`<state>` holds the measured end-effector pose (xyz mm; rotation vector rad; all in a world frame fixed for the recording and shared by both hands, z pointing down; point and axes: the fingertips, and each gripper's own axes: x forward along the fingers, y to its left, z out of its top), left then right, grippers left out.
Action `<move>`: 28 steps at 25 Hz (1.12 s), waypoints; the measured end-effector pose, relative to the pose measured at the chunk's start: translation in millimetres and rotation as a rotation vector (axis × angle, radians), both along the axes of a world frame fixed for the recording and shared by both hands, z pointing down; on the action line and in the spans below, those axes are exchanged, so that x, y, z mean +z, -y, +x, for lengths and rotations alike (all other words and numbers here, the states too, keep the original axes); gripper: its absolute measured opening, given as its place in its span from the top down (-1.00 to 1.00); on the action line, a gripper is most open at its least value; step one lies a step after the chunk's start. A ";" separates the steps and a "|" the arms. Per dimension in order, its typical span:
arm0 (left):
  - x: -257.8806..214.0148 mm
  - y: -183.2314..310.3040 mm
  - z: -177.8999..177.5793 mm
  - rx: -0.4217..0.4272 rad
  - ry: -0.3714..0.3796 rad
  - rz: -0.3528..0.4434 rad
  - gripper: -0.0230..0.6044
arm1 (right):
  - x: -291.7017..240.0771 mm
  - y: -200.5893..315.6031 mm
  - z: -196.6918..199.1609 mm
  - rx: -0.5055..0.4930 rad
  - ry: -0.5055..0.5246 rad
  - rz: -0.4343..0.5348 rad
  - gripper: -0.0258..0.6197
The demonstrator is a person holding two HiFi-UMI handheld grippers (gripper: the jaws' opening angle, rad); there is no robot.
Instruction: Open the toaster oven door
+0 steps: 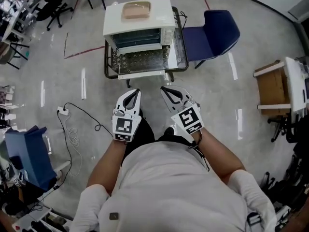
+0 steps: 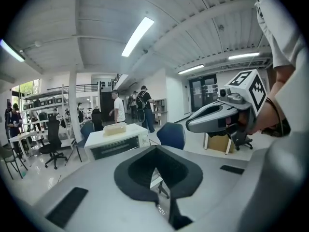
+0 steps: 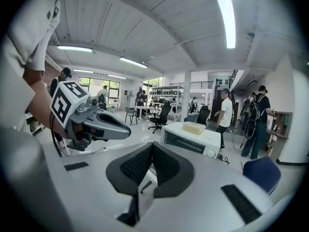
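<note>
The boxy white toaster oven stands on a low black wire-frame table ahead of the person. Its glass door is folded down flat, a wire rack shows in the cavity, and a shallow pale rectangular plastic container sits on its roof, contents not discernible. The left gripper and right gripper hang side by side short of the table, clear of the door, each with black fingers pressed together on nothing. Only the head view shows the lowered door and the blue chair beside the table; only the gripper views show people standing beyond the oven.
</note>
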<state>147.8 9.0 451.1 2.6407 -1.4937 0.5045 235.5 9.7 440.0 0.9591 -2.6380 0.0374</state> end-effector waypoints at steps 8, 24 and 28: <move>-46.8 -55.1 34.4 -0.009 -0.053 0.063 0.88 | -33.3 -53.6 31.5 -0.035 0.063 0.035 0.86; -90.1 -136.1 40.3 0.009 -0.027 0.079 0.87 | -72.4 -126.9 48.3 -0.079 0.117 0.052 0.87; -93.1 -151.0 31.1 0.036 -0.029 0.086 0.88 | -77.7 -144.8 40.2 -0.063 0.131 0.060 0.87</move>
